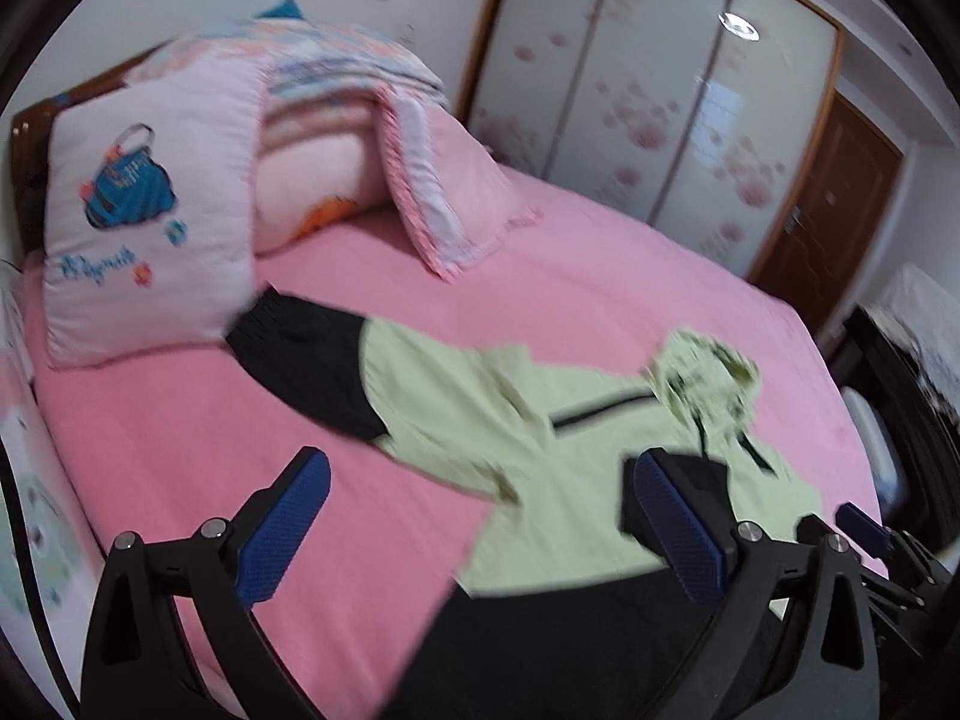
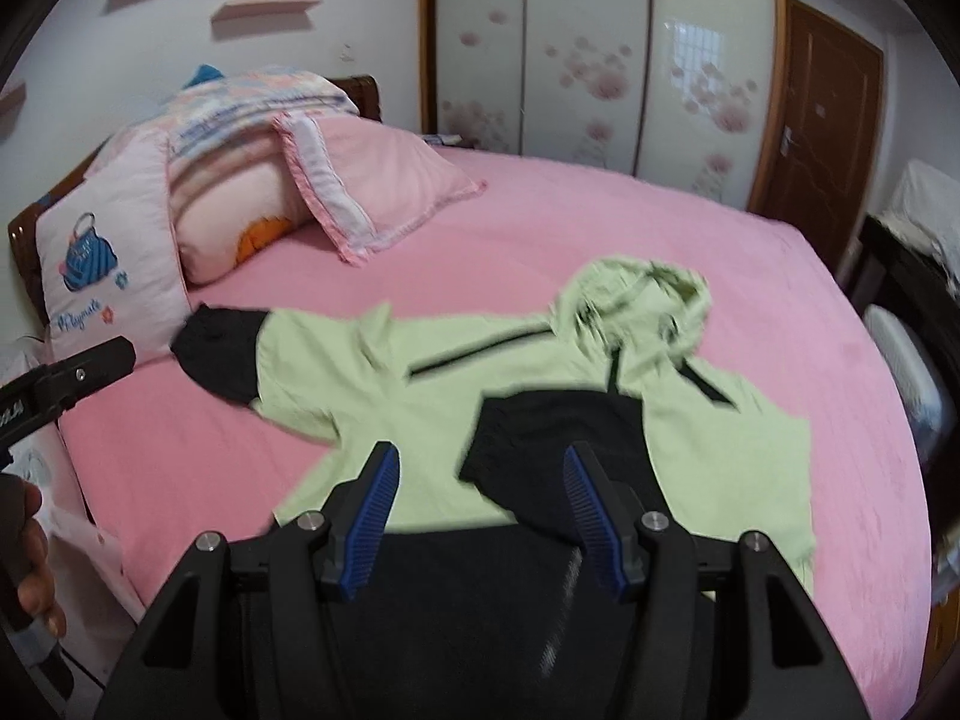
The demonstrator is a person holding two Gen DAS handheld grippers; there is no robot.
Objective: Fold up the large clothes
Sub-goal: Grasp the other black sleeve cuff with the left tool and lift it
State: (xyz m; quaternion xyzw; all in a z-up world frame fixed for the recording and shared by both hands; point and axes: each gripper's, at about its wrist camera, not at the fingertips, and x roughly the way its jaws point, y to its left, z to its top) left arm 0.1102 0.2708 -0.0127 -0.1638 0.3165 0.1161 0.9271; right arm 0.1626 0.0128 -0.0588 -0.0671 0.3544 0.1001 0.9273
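Now we see the green-and-black jacket (image 2: 540,384) lying flat on the pink bed (image 2: 600,228) | left gripper (image 1: 480,534) jaws wide apart, holding nothing | right gripper (image 2: 480,516) jaws apart above it, empty.

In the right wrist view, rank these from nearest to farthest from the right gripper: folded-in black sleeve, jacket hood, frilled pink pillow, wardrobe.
From the right gripper:
1. Folded-in black sleeve, right at the fingertips.
2. Jacket hood, beyond, slightly right.
3. Frilled pink pillow, far left by the headboard.
4. Wardrobe, against the back wall.
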